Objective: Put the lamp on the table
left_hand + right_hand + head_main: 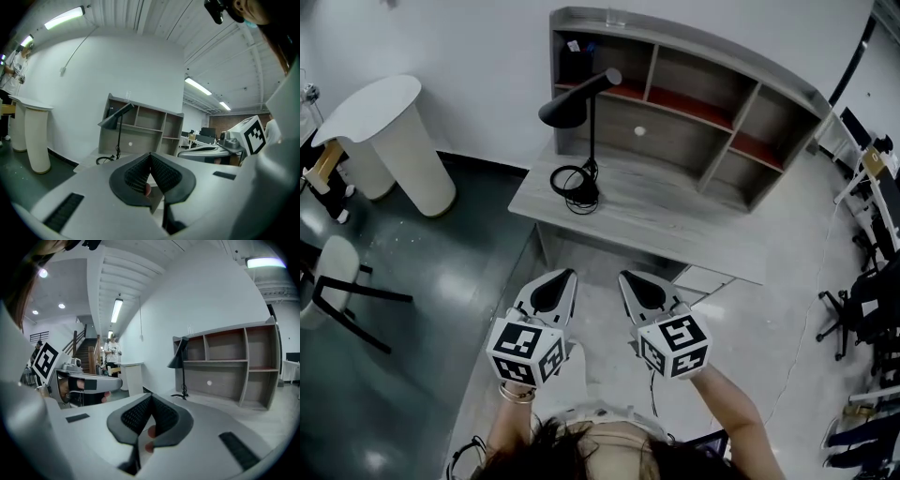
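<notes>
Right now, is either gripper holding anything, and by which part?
Nothing held. Left gripper and right gripper are both shut and empty; the lamp stands untouched on the table.

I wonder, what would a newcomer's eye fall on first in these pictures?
The black lamp stands out first: it is upright at the left end of the grey table, in front of the shelf unit. Nearer the camera, the left gripper and right gripper point side by side toward the table, both shut and empty.
</notes>
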Tool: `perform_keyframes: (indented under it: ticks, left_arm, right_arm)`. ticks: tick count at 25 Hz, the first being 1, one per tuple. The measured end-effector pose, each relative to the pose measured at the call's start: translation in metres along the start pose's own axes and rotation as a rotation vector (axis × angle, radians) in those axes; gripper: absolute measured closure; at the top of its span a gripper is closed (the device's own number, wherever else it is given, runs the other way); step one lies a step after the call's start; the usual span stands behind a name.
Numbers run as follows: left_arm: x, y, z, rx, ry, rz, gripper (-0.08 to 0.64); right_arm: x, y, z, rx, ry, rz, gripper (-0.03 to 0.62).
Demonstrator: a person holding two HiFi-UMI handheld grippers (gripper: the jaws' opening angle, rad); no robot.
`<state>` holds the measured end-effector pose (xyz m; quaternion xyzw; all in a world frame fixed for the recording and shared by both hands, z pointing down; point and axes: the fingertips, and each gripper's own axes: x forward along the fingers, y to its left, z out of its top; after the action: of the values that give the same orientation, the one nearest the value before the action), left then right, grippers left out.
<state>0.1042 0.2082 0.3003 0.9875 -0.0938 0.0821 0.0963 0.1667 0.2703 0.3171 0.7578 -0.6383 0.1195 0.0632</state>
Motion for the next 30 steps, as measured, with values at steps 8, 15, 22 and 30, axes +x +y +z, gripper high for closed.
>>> perform_keyframes:
  ticks: [8,15,22,30]
  left_arm:
    - [-0.042,-0.045,-0.014,-0.001,-0.011,0.027,0.549]
    - [-0.064,-0.069,-0.019,0.023,-0.004,0.019,0.549]
    - [-0.059,-0.065,-0.017,0.037,0.010,-0.040,0.549]
    - [-0.056,-0.026,-0.007,0.048,0.036,-0.072,0.549]
  right_arm:
    - [-0.050,0.023,-0.012,-0.016,-0.008,0.030,0.572]
    - [-0.072,0.035,-0.018,-0.025,-0.010,0.031,0.572]
    - [-0.069,0.038,-0.021,-0.032,0.005,-0.008,0.572]
    - [-0.034,0.046,-0.008,-0.017,0.008,-0.038,0.572]
